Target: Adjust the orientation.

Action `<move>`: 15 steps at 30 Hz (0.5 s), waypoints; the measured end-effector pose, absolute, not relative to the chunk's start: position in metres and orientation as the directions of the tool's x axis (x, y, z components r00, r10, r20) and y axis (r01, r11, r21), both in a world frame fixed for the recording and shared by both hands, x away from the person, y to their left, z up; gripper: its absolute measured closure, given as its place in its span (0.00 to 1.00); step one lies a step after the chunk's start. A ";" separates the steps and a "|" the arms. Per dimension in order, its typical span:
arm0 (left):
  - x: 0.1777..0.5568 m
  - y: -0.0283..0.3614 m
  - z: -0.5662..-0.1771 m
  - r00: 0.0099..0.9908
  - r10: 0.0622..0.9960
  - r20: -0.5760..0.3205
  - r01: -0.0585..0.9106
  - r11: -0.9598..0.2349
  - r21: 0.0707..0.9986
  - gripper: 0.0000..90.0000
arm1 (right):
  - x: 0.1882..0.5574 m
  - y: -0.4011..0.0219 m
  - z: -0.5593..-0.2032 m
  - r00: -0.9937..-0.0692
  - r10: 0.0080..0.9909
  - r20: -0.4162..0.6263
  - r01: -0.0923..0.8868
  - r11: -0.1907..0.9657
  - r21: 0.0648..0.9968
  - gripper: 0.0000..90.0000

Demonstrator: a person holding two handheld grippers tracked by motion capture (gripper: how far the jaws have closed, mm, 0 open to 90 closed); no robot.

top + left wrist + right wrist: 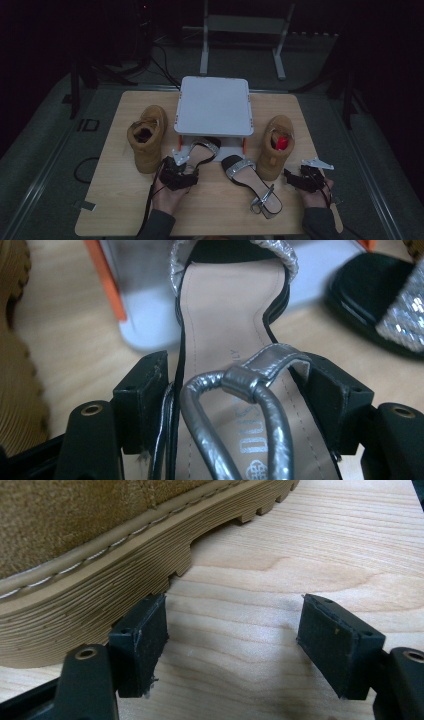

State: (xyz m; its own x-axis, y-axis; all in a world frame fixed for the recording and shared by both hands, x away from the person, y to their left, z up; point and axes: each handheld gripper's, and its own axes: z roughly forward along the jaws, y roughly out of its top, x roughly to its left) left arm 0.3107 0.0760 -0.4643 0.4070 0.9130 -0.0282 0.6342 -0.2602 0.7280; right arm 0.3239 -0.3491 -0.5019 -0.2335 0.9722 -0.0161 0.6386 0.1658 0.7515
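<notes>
The left gripper [181,167] has its jaws clamped across the heel end of the left sandal [227,325], whose long axis runs away toward the white stand [214,106] on the counter [115,200]. The right gripper [232,645] rests with jaws apart beside the right boot [95,555], farther from that sandal.

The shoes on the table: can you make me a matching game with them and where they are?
Things:
1. left claw
2. right claw
3. left boot
4. white stand

Places or states:
A. at the back middle of the table
B. closed on the heel end of a silver-strapped sandal
C. open, empty, beside the right boot
D. standing at the table's left side

Pairs: 1-B, 2-C, 3-D, 4-A
</notes>
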 end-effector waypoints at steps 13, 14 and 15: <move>0.321 0.067 -0.475 0.382 0.923 -0.057 0.665 -0.232 0.710 0.18 | 0.324 -0.349 -0.502 -0.235 0.972 -0.015 0.639 0.166 0.751 0.31; 0.318 0.067 -0.473 0.385 0.921 -0.058 0.660 -0.230 0.716 0.17 | 0.324 -0.349 -0.502 -0.235 0.972 -0.016 0.638 0.167 0.751 0.31; 0.315 0.068 -0.471 0.391 0.919 -0.056 0.657 -0.235 0.716 0.15 | 0.324 -0.349 -0.502 -0.236 0.972 -0.016 0.638 0.167 0.751 0.31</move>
